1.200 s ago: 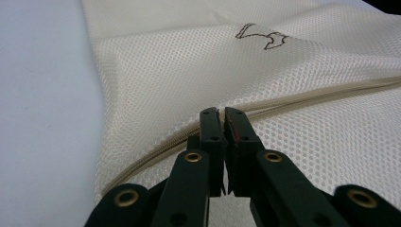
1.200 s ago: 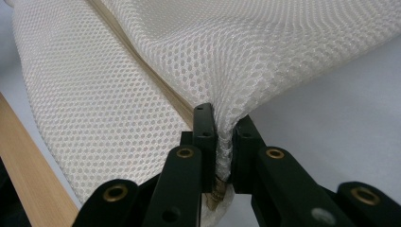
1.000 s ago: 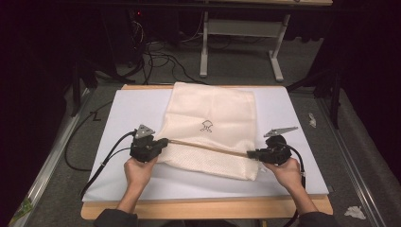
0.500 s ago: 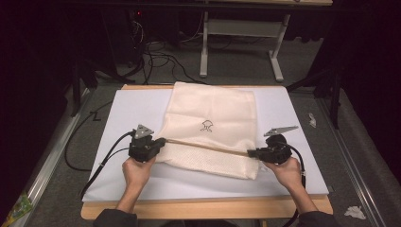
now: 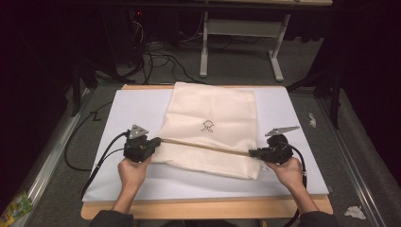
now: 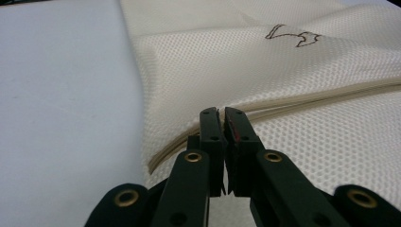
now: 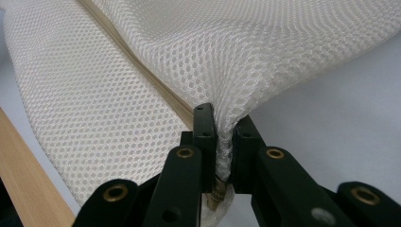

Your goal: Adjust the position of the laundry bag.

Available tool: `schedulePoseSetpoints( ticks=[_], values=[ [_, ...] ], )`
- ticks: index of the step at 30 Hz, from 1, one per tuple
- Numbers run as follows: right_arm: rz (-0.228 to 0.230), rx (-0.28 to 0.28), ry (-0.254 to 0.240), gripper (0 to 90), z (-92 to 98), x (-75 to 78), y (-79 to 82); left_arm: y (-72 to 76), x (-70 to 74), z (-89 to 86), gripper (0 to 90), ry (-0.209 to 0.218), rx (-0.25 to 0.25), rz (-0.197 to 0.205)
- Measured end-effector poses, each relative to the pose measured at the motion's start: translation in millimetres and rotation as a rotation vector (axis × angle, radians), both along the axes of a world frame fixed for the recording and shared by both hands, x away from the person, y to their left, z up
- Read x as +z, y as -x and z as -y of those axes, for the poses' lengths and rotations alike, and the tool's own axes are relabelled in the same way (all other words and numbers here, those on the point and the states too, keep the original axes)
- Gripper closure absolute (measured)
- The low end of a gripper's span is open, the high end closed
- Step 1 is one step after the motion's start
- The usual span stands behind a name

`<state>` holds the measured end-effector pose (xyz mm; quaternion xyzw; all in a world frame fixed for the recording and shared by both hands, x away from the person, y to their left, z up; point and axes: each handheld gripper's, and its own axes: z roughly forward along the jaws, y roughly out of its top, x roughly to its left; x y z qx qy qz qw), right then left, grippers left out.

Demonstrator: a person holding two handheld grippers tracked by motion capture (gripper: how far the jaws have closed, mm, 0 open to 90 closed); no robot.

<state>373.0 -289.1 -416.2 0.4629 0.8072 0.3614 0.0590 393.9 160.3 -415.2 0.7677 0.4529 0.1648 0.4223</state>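
Note:
A cream mesh bag with a small dark printed mark lies flat on a white mat. Its near part is folded over, and a beige trimmed edge runs taut across it. My left gripper is shut on the left end of that edge, with the jaws pressed together over the trim. At the bag's right end my right gripper is shut on a lifted corner of mesh, which is bunched between its jaws.
The mat lies on a wooden table. Cables trail off the left side from the left gripper. Scraps of paper lie on the floor to the right. A desk frame stands on the floor beyond the table.
My left gripper has shifted slightly to the left with the bag's edge in it. The right gripper has stayed where it was.

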Motion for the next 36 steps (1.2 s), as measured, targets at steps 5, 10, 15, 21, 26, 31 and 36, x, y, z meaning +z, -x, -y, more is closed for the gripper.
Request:
schedulePoseSetpoints(
  ticks=[5, 10, 15, 21, 26, 31, 36],
  values=[
    [-0.005, -0.009, 0.004, 85.0, 2.0, -1.1, -0.9, 1.8, 0.8, -8.0, 87.2, -0.003, 0.018, 0.003],
    [0.000, -0.008, 0.006, 85.0, 0.9, -1.0, -1.8, 7.0, 1.7, -10.5, 87.2, 0.000, 0.016, 0.007],
    [0.001, -0.020, 0.002, 85.0, 3.1, -0.6, -3.0, 16.0, 5.2, -12.1, 87.2, -0.014, 0.018, 0.025],
    [0.004, -0.030, 0.008, 85.0, 5.8, -1.6, -3.9, 18.4, 5.4, -18.1, 87.2, 0.001, 0.029, 0.017],
    [0.012, -0.043, 0.004, 85.0, 7.0, -1.3, -4.5, 22.6, 3.7, -16.9, 87.2, -0.010, 0.025, 0.012],
    [0.010, -0.068, -0.006, 85.0, 12.1, -2.4, -5.3, 27.7, 1.3, -23.6, 87.2, 0.015, 0.031, 0.004],
    [0.018, -0.073, 0.007, 85.0, 10.6, -3.3, -5.8, 31.6, 0.2, -24.0, 87.2, 0.007, 0.030, 0.003]
  ],
)
